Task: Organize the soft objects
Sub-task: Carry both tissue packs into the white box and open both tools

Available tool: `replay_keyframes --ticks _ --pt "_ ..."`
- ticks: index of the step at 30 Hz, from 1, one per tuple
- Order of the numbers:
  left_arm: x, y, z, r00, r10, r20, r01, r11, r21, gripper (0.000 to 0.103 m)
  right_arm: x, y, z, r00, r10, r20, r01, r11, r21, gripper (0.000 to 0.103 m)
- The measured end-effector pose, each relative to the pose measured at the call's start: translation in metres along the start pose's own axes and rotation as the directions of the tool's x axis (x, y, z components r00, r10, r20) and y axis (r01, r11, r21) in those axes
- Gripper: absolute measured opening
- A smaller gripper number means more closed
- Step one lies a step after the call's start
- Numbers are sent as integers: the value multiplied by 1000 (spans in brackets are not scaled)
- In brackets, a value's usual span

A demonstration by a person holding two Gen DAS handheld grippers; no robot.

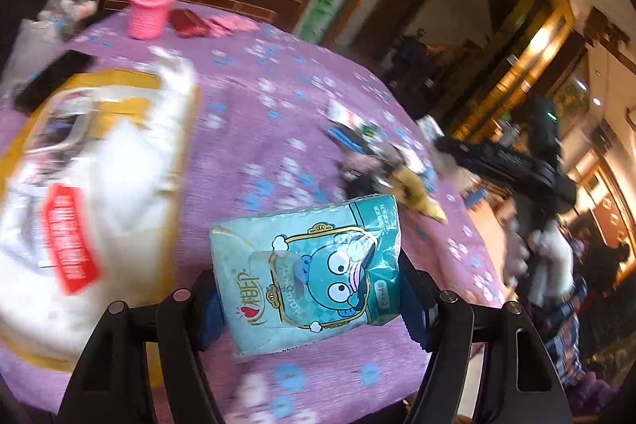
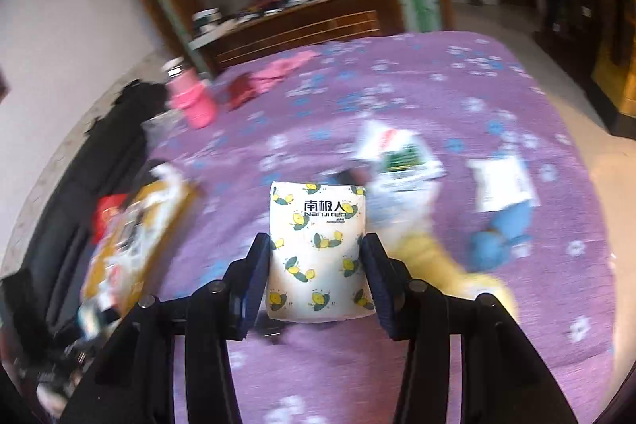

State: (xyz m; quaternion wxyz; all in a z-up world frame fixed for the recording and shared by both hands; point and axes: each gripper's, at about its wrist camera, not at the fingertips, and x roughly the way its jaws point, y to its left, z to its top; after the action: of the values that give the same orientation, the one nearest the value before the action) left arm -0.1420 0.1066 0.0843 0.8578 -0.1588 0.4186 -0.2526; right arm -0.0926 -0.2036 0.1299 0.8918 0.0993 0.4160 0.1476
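A teal pack (image 1: 306, 273) is clamped between the pads of the left hand-held gripper (image 1: 308, 299) and held above the purple counter (image 1: 278, 130), while a white lemon-print pack (image 2: 318, 253) is clamped in the right hand-held gripper (image 2: 316, 267) over the same counter. Both packs are lifted clear of the cloth, as far as can be judged. A large white bag (image 1: 95, 185) lies at the left, and a loose cluster of small packs (image 2: 401, 161) and a yellow toy (image 2: 437, 257) is seen near the middle; the surroundings are blurred, so details cannot be told. The step in hand appears to be carrying both packs to a common place. It is done well if pressure is kept light, since soft packs are easily crushed, and if each pack is lowered flat beside the others before the pads are parted. The pink bottle (image 1: 149, 2) at the far edge should be given room.
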Motion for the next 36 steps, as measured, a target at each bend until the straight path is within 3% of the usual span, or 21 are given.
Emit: replay_keyframes --ticks 3,8,14,20,25,36 --pt "-22 25 -1 997 69 46 -67 997 -36 75 7 38 -5 997 73 -22 -74 996 -43 46" --pt "-54 80 -7 974 209 88 -195 970 -147 75 29 100 -15 983 166 -78 -174 978 -111 46" --pt "-70 124 -15 947 307 92 -281 934 -220 75 61 166 -29 961 231 -151 -255 952 -167 46" --pt "-61 166 -11 920 389 50 -365 896 -254 75 94 218 -45 938 262 -228 -311 927 -211 46" --pt "-55 164 -12 891 453 47 -437 879 -189 75 114 244 -54 921 270 -279 -337 914 -227 46" --pt "-41 145 -25 836 549 1 -549 835 -30 77 146 266 -67 940 162 -300 -256 918 -304 46"
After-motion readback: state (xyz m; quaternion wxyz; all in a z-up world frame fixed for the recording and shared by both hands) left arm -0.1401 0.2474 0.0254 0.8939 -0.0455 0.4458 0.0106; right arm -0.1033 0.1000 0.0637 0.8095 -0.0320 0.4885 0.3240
